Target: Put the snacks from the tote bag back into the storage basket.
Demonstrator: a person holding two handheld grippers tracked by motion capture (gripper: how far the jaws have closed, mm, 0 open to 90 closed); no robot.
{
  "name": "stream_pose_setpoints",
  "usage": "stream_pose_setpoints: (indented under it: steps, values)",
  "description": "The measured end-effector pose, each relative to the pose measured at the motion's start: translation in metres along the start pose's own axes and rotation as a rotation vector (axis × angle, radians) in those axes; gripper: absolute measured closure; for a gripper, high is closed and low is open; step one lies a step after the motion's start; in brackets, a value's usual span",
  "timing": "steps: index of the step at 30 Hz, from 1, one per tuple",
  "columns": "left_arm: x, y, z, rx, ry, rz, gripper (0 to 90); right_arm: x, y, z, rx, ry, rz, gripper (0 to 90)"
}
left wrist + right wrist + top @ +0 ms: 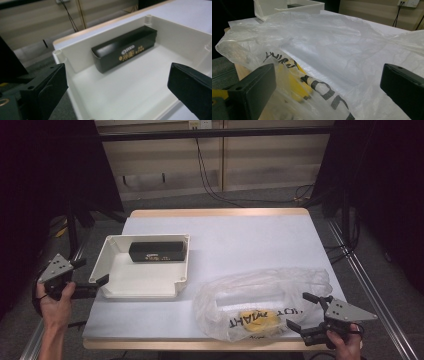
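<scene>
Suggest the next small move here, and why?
Probably ease the right hand-held gripper forward to pinch the plastic bag by its near edge: its jaws stand open right at the film, while the black box already lies in the white tray.

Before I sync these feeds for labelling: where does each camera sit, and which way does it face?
High view: above the near edge, looking forward and down on the table; both forearms and the left gripper and right gripper show.
Left gripper view: on the left gripper, looking into the tray at the black box; open jaws show.
Right gripper view: on the right gripper, facing the bag; open jaws show.
Shared: tray and box in all views.
</scene>
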State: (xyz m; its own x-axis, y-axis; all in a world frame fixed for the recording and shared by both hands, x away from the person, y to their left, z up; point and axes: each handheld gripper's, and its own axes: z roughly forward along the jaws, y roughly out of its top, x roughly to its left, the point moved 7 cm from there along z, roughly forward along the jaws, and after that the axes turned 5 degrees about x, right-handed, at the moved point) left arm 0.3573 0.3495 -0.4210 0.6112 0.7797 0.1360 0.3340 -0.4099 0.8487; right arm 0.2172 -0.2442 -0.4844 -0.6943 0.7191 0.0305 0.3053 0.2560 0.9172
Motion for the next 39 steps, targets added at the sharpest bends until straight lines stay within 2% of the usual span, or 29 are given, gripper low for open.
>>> stream_pose_setpoints:
  steps: [1,3,4,5,6,7,8,10,12,14,15,16,17,19,21,22,23,24,26,27,28,29,31,35,37,39]
  values:
    - [0.001,-0.001,0.0,0.01,-0.026,0.011,2.6,0.0,0.0,-0.001,0.004,-0.001,-0.004,0.0]
    - [0.01,-0.005,-0.001,0.024,-0.003,0.025,2.6,0.0,0.0,-0.001,0.004,-0.003,-0.003,0.0]
    - [0.015,-0.008,-0.003,0.022,-0.013,0.027,3.0,0.0,-0.001,-0.001,0.006,-0.001,-0.004,0.0]
    - [0.021,-0.01,-0.005,0.01,-0.024,0.003,3.0,0.0,0.0,-0.002,0.002,-0.004,-0.007,0.0]
    - [0.026,-0.013,-0.007,0.005,-0.014,-0.029,3.0,0.0,-0.001,-0.002,0.001,-0.008,-0.006,0.0]
    - [0.03,-0.017,-0.01,-0.007,-0.004,-0.039,3.0,0.0,-0.001,-0.002,0.005,-0.007,-0.005,0.0]
    - [0.029,-0.019,-0.011,-0.017,-0.005,-0.061,3.3,0.0,-0.001,-0.002,0.003,0.002,-0.003,0.0]
    - [0.023,-0.022,-0.012,-0.017,0.002,-0.062,3.1,-0.001,-0.001,-0.002,0.003,-0.006,0.0,0.0]
    - [0.014,-0.023,-0.011,-0.039,0.02,-0.068,3.1,-0.002,-0.002,-0.002,0.002,-0.019,0.004,0.0]
    - [0.0,-0.021,-0.006,-0.048,0.044,-0.094,2.7,-0.002,-0.001,-0.001,0.002,-0.016,0.004,0.0]
    - [-0.009,-0.019,-0.004,-0.059,0.065,-0.086,2.7,-0.001,-0.001,-0.002,0.006,-0.009,0.0,0.0]
    - [-0.015,-0.017,-0.002,-0.069,0.061,-0.094,2.4,-0.001,-0.001,-0.002,0.002,-0.024,0.0,0.0]
    - [-0.024,-0.015,0.001,-0.067,0.053,-0.113,2.3,-0.001,-0.001,-0.003,0.001,-0.017,-0.002,0.0]
    - [-0.042,-0.012,0.007,-0.052,0.049,-0.117,2.4,-0.001,-0.001,-0.004,0.0,-0.018,0.001,0.0]
    - [-0.06,-0.006,0.012,-0.071,0.044,-0.143,2.3,-0.001,-0.001,-0.006,-0.001,-0.012,-0.001,0.0]
    - [-0.068,-0.005,0.015,-0.075,0.047,-0.146,2.4,-0.002,-0.001,-0.006,-0.002,-0.024,0.005,0.0]
    - [-0.076,-0.004,0.018,-0.051,0.027,-0.12,2.3,-0.002,-0.001,-0.007,-0.004,-0.021,0.005,0.0]
    - [-0.085,-0.001,0.022,-0.045,0.018,-0.122,2.1,-0.003,-0.001,-0.008,-0.004,-0.013,0.003,0.0]
    - [-0.092,0.004,0.025,-0.07,0.054,-0.16,2.1,-0.004,-0.002,-0.008,-0.006,-0.03,0.005,0.0]
    - [-0.099,0.007,0.028,-0.071,0.055,-0.168,2.3,-0.004,-0.002,-0.008,-0.006,-0.031,0.009,0.0]
    - [-0.106,0.007,0.03,-0.055,0.049,-0.139,2.7,-0.005,-0.001,-0.008,-0.01,-0.032,0.007,0.0]
    - [-0.113,0.01,0.033,-0.064,0.045,-0.139,2.2,-0.005,-0.001,-0.009,-0.011,-0.031,0.007,0.0]
    - [-0.126,0.012,0.037,-0.064,0.028,-0.107,2.2,-0.005,-0.002,-0.009,-0.002,-0.024,0.013,0.0]
    - [-0.147,0.006,0.044,-0.062,-0.002,-0.114,2.2,-0.006,-0.002,-0.01,-0.01,-0.044,0.006,0.0]
    - [-0.158,-0.002,0.047,-0.048,-0.019,-0.141,2.2,-0.006,-0.002,-0.011,-0.008,-0.041,0.011,0.0]
    - [-0.168,-0.007,0.048,-0.028,-0.05,-0.102,2.0,-0.007,-0.001,-0.012,-0.013,-0.042,0.015,0.0]
